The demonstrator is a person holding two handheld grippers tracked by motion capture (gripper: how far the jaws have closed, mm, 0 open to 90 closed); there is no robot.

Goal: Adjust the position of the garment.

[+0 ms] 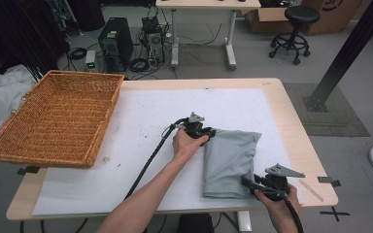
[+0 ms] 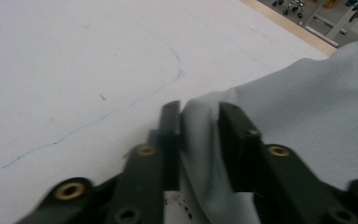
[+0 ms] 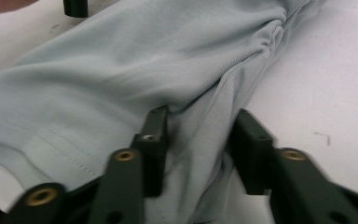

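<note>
Both grippers — left (image 1: 209,133), right (image 1: 246,182) — pinch the folded cloth (image 1: 230,160) (basket (image 1: 53,116) empty); lifting remains.

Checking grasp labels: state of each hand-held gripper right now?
Left hand-held gripper: closed on a fold of the grey cloth.
Right hand-held gripper: cloth bunched between its jaws; a firm grip cannot be told.
</note>
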